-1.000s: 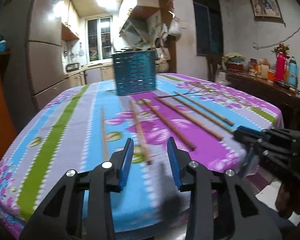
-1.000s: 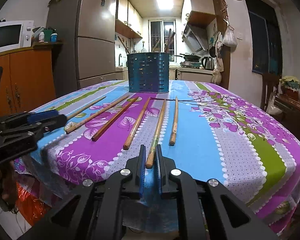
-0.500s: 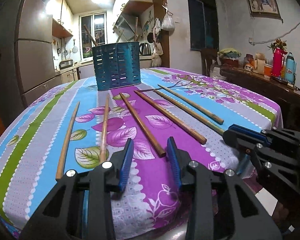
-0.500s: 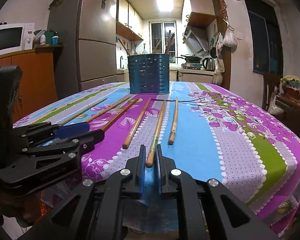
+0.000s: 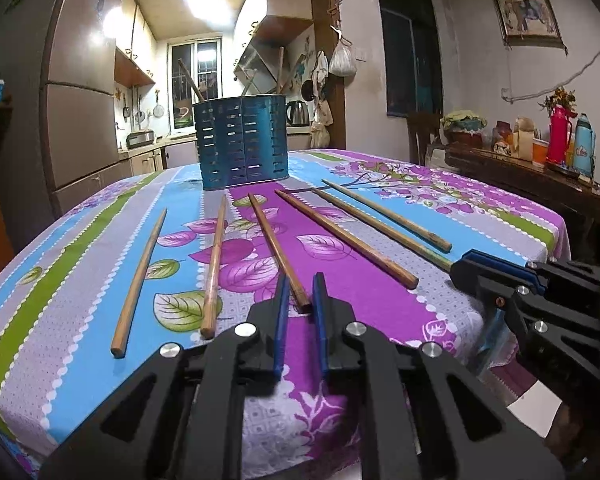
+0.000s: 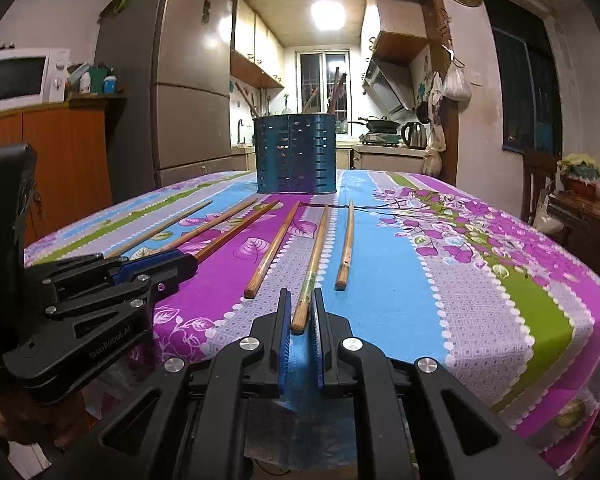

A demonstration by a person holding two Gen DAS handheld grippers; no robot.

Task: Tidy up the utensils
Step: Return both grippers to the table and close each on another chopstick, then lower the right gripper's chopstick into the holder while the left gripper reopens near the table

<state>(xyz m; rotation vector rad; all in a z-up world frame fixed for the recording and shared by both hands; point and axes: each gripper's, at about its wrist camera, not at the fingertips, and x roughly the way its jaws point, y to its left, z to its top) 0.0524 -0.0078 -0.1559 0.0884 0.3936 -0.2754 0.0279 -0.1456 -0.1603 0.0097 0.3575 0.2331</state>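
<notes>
Several long wooden chopsticks lie fanned out on the floral tablecloth, pointing toward a blue slotted utensil holder at the far side. A few sticks stand in the holder. My left gripper is shut on the near end of the third chopstick from the left; the right wrist view shows it low at the left. My right gripper is shut on the near end of a green-tinged chopstick; the left wrist view shows it at the right.
The table's near edge runs just under both grippers. A dark side table with a red flask and a blue one stands to the right. An orange cabinet with a microwave and a tall fridge stand to the left.
My left gripper swung right and came down over the third chopstick, and its jaws closed from wide apart onto the stick's near end. The right gripper stayed still, shut on its chopstick.
</notes>
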